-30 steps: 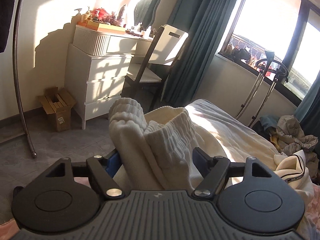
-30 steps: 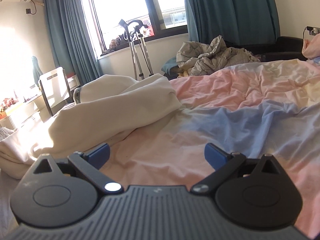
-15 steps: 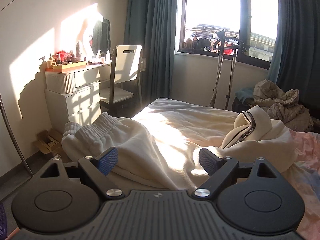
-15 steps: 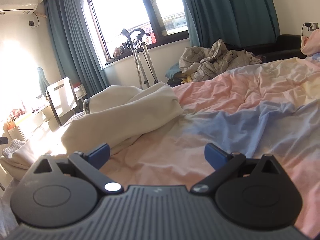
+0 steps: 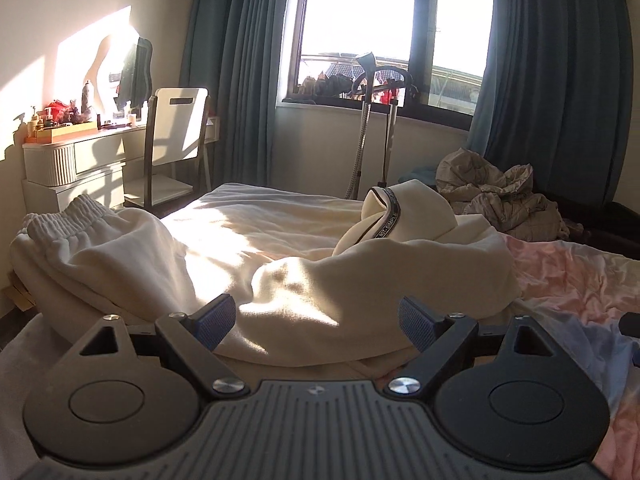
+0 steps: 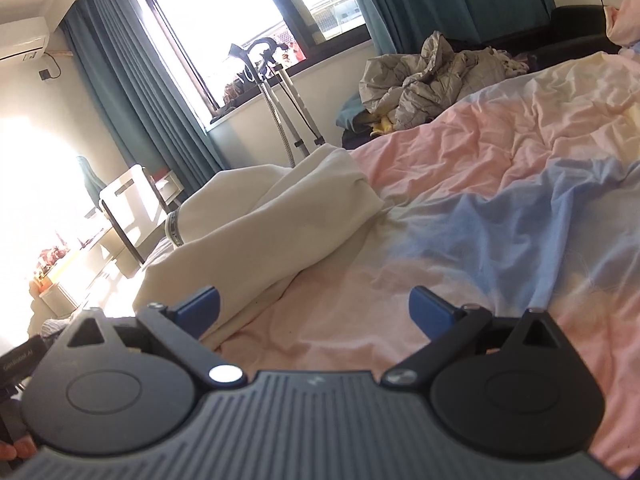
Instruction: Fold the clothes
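A second ago the left gripper (image 5: 316,322) pinched the ribbed cuffs (image 5: 64,216) of the cream sweatpants (image 5: 168,268); now its jaws stand wide and empty, the cuffs dropped at ten o'clock on the bed (image 6: 500,184). The right gripper (image 6: 314,310) gapes too, holding nothing. The garment lies bunched, not squared.

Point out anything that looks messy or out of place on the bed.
The cream sweatshirt lies bunched in a heap, not flat or folded; its ribbed cuff hangs near the bed's left edge. A crumpled grey quilt is piled beyond the bed.
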Demonstrator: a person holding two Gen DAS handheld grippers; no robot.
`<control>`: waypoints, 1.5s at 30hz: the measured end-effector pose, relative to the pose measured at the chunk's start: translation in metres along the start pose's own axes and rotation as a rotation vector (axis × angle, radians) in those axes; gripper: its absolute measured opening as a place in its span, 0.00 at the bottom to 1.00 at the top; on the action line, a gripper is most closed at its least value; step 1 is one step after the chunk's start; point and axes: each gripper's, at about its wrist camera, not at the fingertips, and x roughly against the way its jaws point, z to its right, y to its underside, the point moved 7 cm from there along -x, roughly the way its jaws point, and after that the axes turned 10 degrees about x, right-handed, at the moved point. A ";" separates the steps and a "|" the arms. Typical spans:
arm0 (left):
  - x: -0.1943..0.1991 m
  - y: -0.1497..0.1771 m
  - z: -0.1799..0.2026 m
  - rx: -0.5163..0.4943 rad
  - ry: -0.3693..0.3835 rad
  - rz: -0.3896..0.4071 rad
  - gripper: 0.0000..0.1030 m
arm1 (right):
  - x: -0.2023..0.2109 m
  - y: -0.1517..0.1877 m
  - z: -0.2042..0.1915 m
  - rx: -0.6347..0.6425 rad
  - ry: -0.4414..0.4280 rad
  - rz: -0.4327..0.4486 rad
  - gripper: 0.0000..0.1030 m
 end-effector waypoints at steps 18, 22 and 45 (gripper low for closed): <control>-0.084 0.043 -0.014 -0.020 0.048 -0.045 0.88 | -0.288 -0.042 0.082 -0.525 -0.156 -0.069 1.00; -0.100 0.049 -0.017 -0.001 0.051 -0.073 0.88 | -0.308 -0.060 0.072 -0.507 -0.185 -0.066 0.94; -0.049 0.004 -0.038 0.135 0.099 0.059 0.88 | -0.053 -0.147 -0.025 0.098 0.099 0.336 0.09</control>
